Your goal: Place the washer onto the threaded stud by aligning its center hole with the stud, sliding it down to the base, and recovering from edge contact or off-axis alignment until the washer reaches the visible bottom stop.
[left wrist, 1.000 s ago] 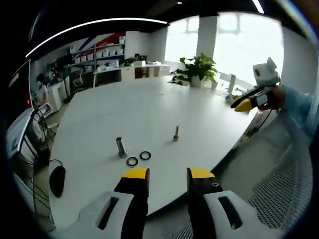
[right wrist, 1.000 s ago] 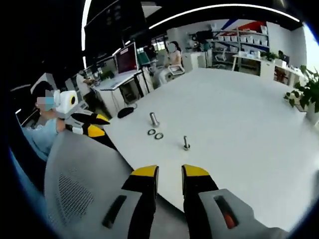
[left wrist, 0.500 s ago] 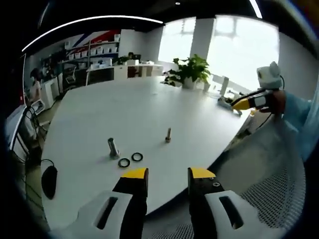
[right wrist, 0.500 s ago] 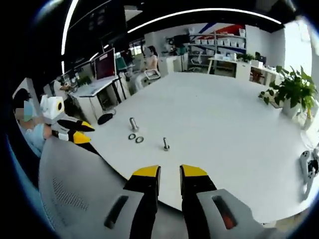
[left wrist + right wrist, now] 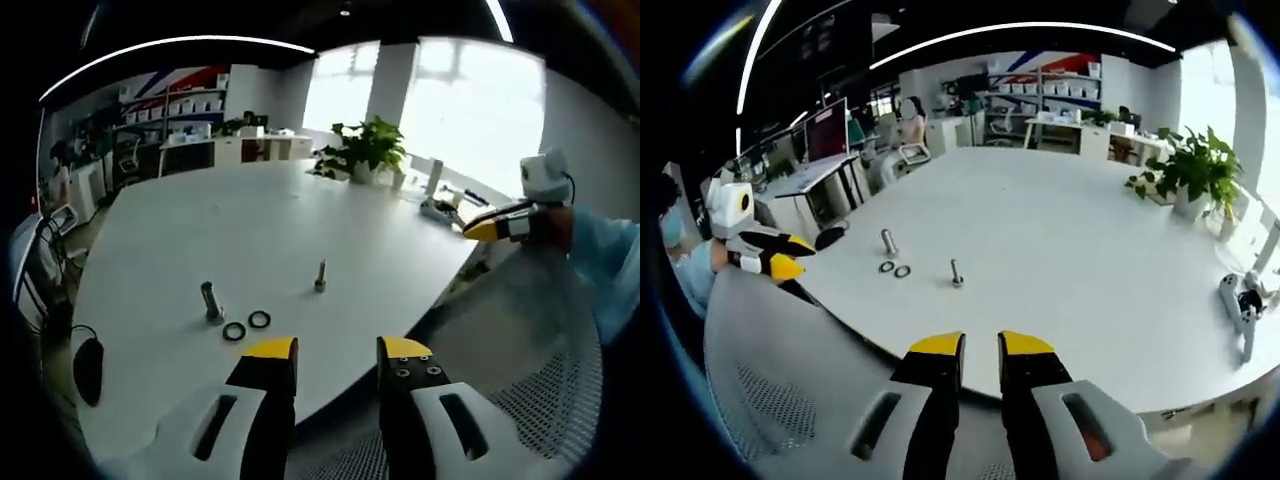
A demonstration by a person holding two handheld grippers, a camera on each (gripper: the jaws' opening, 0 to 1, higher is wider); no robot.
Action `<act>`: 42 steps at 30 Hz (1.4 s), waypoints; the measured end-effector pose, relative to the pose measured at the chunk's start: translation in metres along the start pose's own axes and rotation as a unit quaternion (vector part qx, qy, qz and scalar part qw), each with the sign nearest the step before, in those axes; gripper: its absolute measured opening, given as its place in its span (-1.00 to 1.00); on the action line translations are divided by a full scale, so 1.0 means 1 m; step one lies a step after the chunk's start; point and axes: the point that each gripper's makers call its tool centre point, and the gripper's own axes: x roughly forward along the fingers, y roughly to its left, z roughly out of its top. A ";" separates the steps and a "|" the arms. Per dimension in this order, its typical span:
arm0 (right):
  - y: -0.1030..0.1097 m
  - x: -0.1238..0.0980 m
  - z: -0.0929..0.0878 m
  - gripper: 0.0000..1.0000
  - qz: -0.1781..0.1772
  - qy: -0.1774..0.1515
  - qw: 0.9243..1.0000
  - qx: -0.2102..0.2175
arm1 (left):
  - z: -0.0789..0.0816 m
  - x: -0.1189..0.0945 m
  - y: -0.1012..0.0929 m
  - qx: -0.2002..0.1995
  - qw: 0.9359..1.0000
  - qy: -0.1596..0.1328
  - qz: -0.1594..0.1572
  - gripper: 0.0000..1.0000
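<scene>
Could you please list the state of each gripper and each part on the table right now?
Left gripper: open, empty, held back from the table edge.
Right gripper: open, empty, also short of the table.
Two washers: flat on the table, side by side, not on any stud.
Thin threaded stud: upright, bare.
Thicker bolt: upright beside the washers.

From where I stood, the threaded stud [image 5: 320, 277] was way too tiny to make out any threads. Both washers [image 5: 246, 325] were just dark rings, and the mesh chair back [image 5: 770, 390] got cut off at the edge.
</scene>
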 end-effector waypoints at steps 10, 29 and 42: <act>-0.013 0.006 -0.004 -0.70 -0.044 -0.007 0.998 -0.036 | 0.010 0.002 0.006 0.004 1.000 -0.017 0.013 -0.43; -0.029 0.006 -0.005 -0.71 -0.093 -0.002 0.993 -0.068 | 0.029 -0.007 0.011 -0.005 0.998 -0.067 -0.017 -0.33; -0.035 0.011 0.000 -0.71 -0.101 0.009 0.993 -0.067 | 0.036 0.005 0.062 0.017 0.999 -0.033 0.003 -0.31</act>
